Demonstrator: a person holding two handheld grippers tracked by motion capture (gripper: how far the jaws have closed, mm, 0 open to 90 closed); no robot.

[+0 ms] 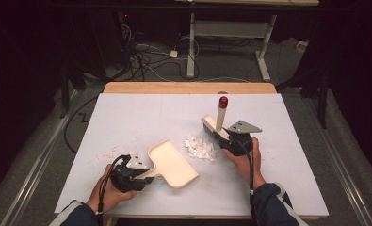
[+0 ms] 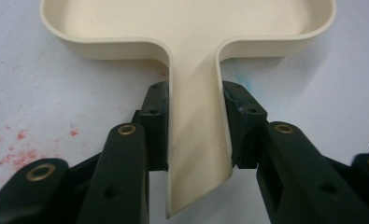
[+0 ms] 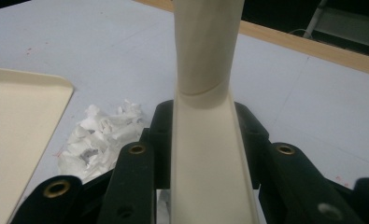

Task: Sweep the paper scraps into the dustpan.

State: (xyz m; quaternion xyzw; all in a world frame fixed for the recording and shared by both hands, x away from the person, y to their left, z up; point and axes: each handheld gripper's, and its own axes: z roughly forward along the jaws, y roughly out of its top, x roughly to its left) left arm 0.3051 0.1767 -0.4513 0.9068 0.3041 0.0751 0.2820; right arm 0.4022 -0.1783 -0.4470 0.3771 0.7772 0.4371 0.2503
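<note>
Jaws of the left gripper (image 2: pixel 194 135) are seen closed on the flat handle of the cream dustpan (image 1: pixel 172 164), whose tray lies on the table (image 1: pixel 127 117); those of the right gripper (image 3: pixel 203 140) are clamped on the brush (image 1: pixel 220 117), red-tipped handle upright. Both tools are judged light, stiff and smooth, so slipping is a risk and handles are best gripped. Paper scraps (image 1: pixel 200 148), loose and featherlight, are heaped between pan lip and brush, near both
</note>
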